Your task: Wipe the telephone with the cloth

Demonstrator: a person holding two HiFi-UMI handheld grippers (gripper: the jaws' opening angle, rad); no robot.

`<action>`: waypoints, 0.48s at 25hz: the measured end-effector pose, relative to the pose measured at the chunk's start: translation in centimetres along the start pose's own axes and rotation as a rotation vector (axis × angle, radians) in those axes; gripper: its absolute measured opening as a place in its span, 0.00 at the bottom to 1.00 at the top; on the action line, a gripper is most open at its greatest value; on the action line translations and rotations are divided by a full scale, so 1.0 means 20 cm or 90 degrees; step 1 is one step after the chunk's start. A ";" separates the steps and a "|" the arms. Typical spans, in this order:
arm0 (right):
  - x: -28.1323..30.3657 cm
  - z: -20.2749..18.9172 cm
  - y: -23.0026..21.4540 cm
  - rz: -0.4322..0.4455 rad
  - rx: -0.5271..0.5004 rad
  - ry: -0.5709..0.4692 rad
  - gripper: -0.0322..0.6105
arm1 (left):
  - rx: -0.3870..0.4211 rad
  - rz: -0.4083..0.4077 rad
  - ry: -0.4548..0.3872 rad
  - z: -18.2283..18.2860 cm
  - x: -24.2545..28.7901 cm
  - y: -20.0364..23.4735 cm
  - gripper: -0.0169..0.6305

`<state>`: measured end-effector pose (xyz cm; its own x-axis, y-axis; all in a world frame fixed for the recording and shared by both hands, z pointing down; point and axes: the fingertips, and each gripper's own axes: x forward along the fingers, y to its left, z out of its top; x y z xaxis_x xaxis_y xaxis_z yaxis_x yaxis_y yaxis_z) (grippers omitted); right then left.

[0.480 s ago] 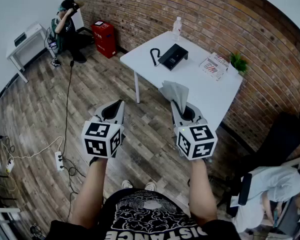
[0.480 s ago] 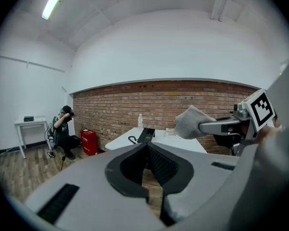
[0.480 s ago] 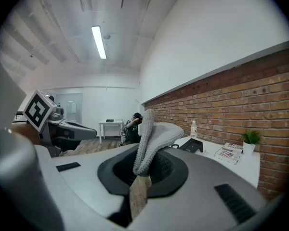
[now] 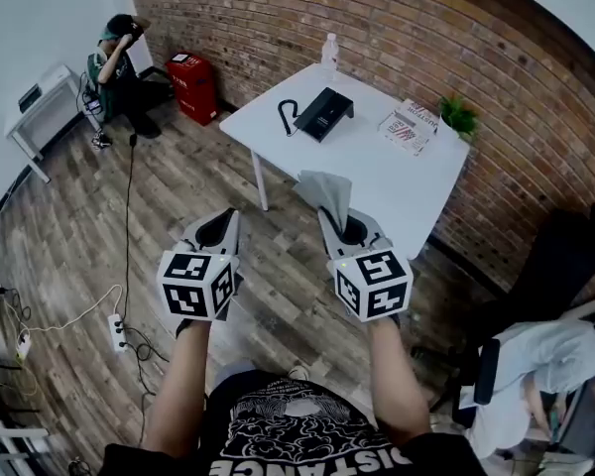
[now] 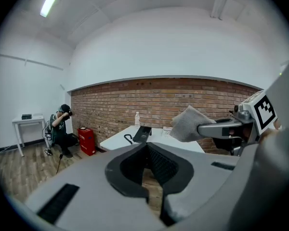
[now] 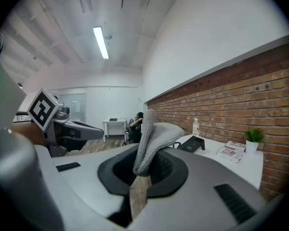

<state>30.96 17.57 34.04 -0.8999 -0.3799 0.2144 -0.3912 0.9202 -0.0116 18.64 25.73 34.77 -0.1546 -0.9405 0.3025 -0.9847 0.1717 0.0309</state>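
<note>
The telephone point(image 4: 324, 114) on the table point(image 4: 367, 191); bottle point(image 4: 329, 50) behind it; booklet point(image 4: 409, 127) and plant point(image 4: 458, 117) to its right.

Right gripper point(image 4: 329, 213) clamping grey cloth point(image 4: 324, 188), telephone point(image 4: 322, 114) on white table point(image 4: 382, 178)

White table point(image 4: 397, 181), water bottle point(image 4: 329, 51), potted plant point(image 4: 459, 117), magazine point(image 4: 409, 127), red bin point(image 4: 193, 82), crouching person point(image 4: 119, 67) by brick wall point(image 4: 426, 28)
</note>
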 end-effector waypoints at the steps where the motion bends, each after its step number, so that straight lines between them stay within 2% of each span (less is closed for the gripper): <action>1: 0.00 -0.01 -0.01 0.000 0.002 0.001 0.07 | 0.001 -0.001 0.001 0.00 0.02 -0.01 0.04; 6: 0.08 -0.01 -0.06 -0.005 0.014 0.003 0.07 | 0.000 -0.007 0.003 0.00 0.08 0.04 0.04; 12: 0.32 -0.02 -0.10 -0.032 0.031 0.012 0.07 | -0.002 -0.032 0.011 -0.02 0.25 0.23 0.04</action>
<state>26.03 13.23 35.88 -0.8755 -0.4231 0.2335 -0.4448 0.8944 -0.0473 13.39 21.82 36.75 -0.1035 -0.9426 0.3175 -0.9908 0.1257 0.0501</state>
